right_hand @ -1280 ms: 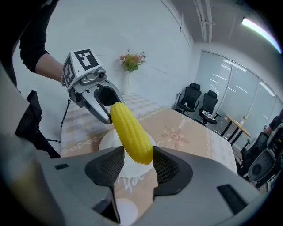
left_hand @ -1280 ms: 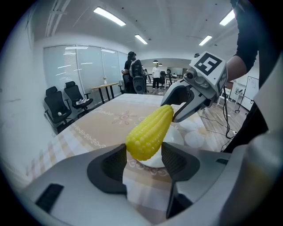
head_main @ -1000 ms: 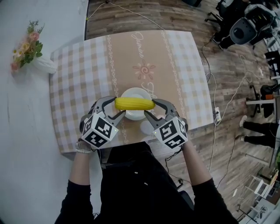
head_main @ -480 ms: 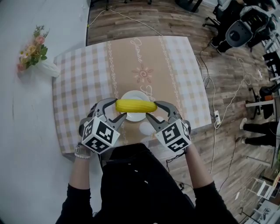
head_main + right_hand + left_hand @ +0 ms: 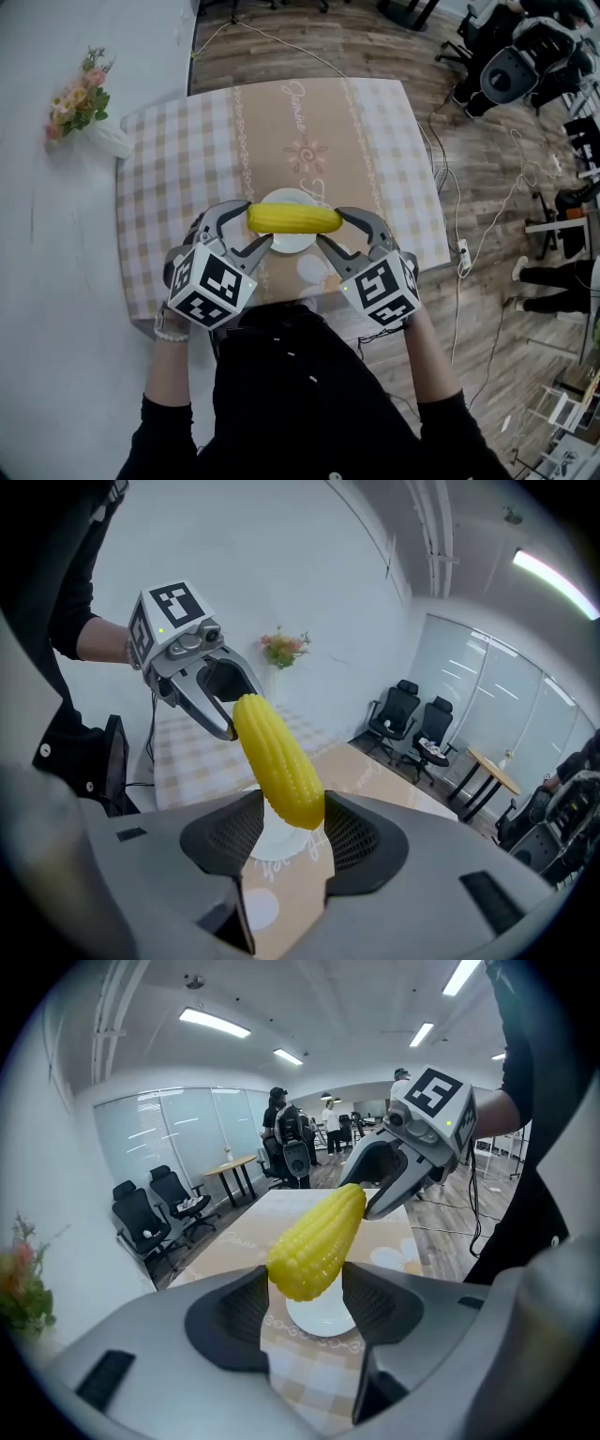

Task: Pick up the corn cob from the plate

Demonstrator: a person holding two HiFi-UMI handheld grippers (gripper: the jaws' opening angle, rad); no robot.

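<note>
The yellow corn cob (image 5: pixel 292 219) hangs level above the white plate (image 5: pixel 284 247), held at both ends. My left gripper (image 5: pixel 251 228) is shut on its left end and my right gripper (image 5: pixel 335 230) is shut on its right end. In the left gripper view the cob (image 5: pixel 314 1241) sits between the left gripper's (image 5: pixel 305 1297) pads, with the plate (image 5: pixel 323 1318) below and the right gripper (image 5: pixel 373 1185) at the far tip. In the right gripper view the cob (image 5: pixel 277 761) is pinched in the right gripper (image 5: pixel 292 832), with the left gripper (image 5: pixel 220 705) on the far end.
The plate rests near the front edge of a table with a checked cloth (image 5: pixel 169 178). A vase of flowers (image 5: pixel 89 122) stands at the back left corner, by the wall. Office chairs (image 5: pixel 511 66) and cables lie on the wooden floor to the right.
Both grippers stay shut on the cob and have raised it a little higher above the plate.
</note>
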